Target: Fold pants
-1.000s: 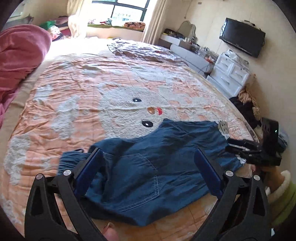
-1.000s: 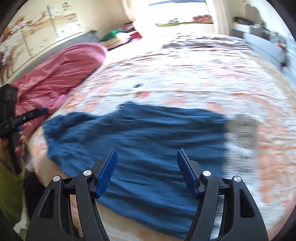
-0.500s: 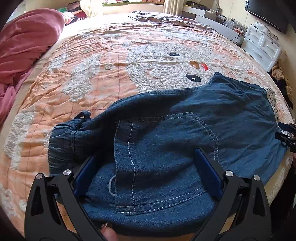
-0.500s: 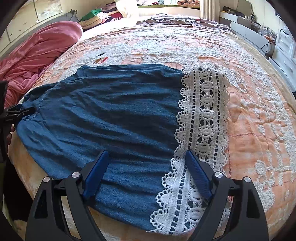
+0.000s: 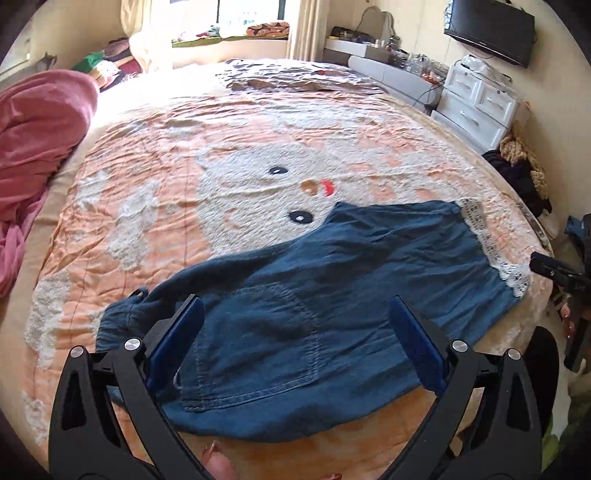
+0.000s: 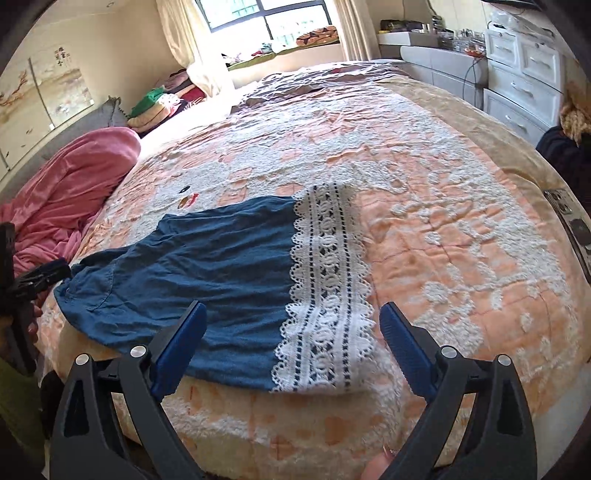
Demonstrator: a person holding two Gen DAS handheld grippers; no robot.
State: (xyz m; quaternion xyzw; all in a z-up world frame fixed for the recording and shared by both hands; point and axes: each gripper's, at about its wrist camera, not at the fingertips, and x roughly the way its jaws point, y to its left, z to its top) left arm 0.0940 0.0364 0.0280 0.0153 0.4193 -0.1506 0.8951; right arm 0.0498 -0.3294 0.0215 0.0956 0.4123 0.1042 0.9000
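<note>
You have 1 pair of denim pants lying on 1 bed, and the pair ends in 1 white lace hem band. You can count 1 stitched back pocket on the denim. You hold 2 grippers: 1 left gripper and 1 right gripper, each with 2 blue-padded fingers. Beside the pants you see 1 pink blanket bunched at the bed's edge. Across the room you have 1 window, 1 wall television and 1 white drawer unit.
</note>
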